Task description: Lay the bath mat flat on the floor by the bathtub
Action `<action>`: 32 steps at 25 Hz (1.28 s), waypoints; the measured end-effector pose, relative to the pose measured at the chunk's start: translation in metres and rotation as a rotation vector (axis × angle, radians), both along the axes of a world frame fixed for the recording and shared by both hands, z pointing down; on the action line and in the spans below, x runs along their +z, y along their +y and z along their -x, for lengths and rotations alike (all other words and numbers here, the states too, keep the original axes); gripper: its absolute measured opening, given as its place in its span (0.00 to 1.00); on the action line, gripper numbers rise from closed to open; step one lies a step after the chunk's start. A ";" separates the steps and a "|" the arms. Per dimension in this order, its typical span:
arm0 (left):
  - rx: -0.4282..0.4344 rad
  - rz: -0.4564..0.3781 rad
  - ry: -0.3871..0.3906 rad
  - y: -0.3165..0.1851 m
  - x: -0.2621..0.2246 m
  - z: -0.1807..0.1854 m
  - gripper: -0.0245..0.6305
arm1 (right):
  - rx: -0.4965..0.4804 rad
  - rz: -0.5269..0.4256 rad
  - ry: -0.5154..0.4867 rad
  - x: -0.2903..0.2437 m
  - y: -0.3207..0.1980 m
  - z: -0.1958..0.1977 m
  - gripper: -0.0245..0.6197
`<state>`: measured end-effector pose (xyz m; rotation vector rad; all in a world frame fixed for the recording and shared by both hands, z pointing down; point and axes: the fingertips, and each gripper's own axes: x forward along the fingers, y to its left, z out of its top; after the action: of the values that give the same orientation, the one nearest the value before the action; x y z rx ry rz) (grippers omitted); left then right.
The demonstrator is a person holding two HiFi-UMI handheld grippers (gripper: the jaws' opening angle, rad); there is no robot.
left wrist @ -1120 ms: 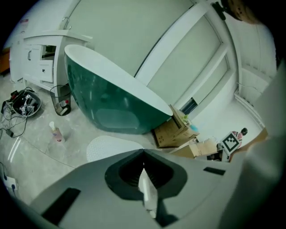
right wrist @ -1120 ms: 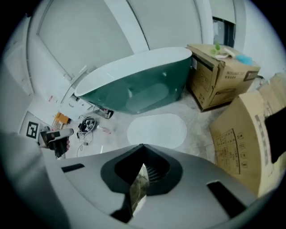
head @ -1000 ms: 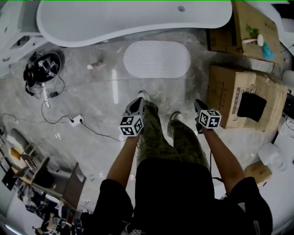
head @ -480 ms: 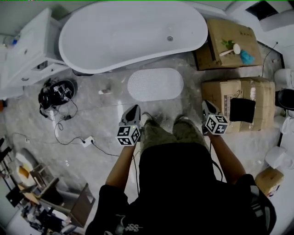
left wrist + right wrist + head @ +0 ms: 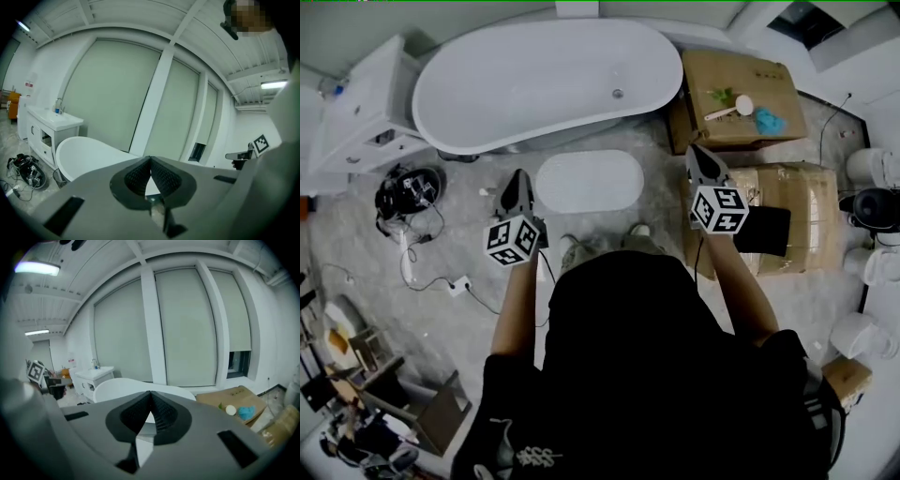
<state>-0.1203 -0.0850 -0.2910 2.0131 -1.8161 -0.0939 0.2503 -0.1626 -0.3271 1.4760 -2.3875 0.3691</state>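
The mat (image 5: 588, 181) lies flat on the floor (image 5: 450, 211) just beside the bathtub (image 5: 544, 89), long axis along its side, below the left hand-held gripper (image 5: 517, 180) and right hand-held gripper (image 5: 697, 153), both clenched empty, the left seemingly nearer.

The bathtub (image 5: 548, 89) is plain white. Just beside it, the bath mat (image 5: 589, 181) is white too, on a grey marbled floor (image 5: 450, 225). At the bathtub's end, the cardboard boxes (image 5: 736, 80) are brown. The left hand-held gripper (image 5: 517, 180) and right hand-held gripper (image 5: 697, 155) are grey, each with a black-and-white square-marker cube.
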 end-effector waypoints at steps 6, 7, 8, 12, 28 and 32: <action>0.009 -0.019 -0.010 -0.019 -0.018 -0.023 0.07 | -0.045 -0.051 -0.012 -0.022 0.000 -0.003 0.07; 0.001 -0.020 -0.011 -0.019 -0.020 -0.023 0.07 | -0.041 -0.050 -0.018 -0.024 -0.001 -0.005 0.07; -0.005 -0.021 -0.014 -0.018 -0.021 -0.022 0.07 | -0.035 -0.044 -0.033 -0.025 -0.001 -0.005 0.07; 0.015 -0.029 -0.024 -0.012 -0.027 -0.015 0.07 | -0.038 -0.041 -0.070 -0.032 -0.001 0.008 0.07; 0.001 -0.082 -0.027 0.013 -0.033 0.056 0.07 | -0.029 -0.145 -0.027 -0.048 0.019 0.089 0.07; 0.012 -0.086 -0.041 0.018 -0.032 0.071 0.07 | -0.009 -0.154 -0.001 -0.048 0.025 0.100 0.07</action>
<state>-0.1915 -0.0665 -0.3231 2.0984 -1.8542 -0.1303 0.1507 -0.1380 -0.3753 1.5288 -2.4708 0.1874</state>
